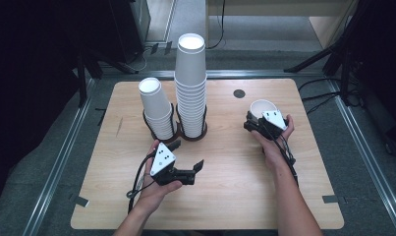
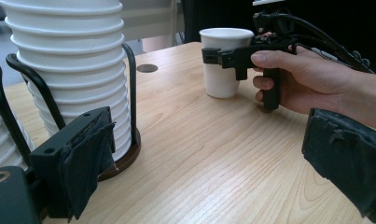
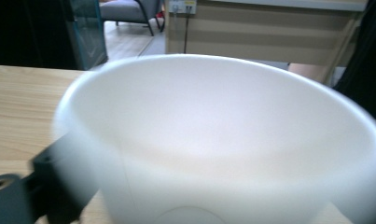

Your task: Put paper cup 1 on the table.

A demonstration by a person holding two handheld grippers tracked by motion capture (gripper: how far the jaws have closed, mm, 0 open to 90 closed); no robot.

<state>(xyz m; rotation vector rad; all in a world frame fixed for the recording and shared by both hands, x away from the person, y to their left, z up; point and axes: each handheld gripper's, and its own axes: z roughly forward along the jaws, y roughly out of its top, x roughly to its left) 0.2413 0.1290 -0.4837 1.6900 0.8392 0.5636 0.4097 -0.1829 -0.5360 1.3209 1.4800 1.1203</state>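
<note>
Plenty of bare tabletop (image 1: 225,162) down the middle and along the near edge. Two cup stacks, the short one (image 1: 156,110) and the tall one (image 1: 191,83), block the far left. A single cup (image 1: 262,109) sits far right, with open wood between it and the stacks.

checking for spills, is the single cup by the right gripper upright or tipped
Upright. The single cup stands on its base on the table, open rim up; the right gripper view shows it empty.
</note>
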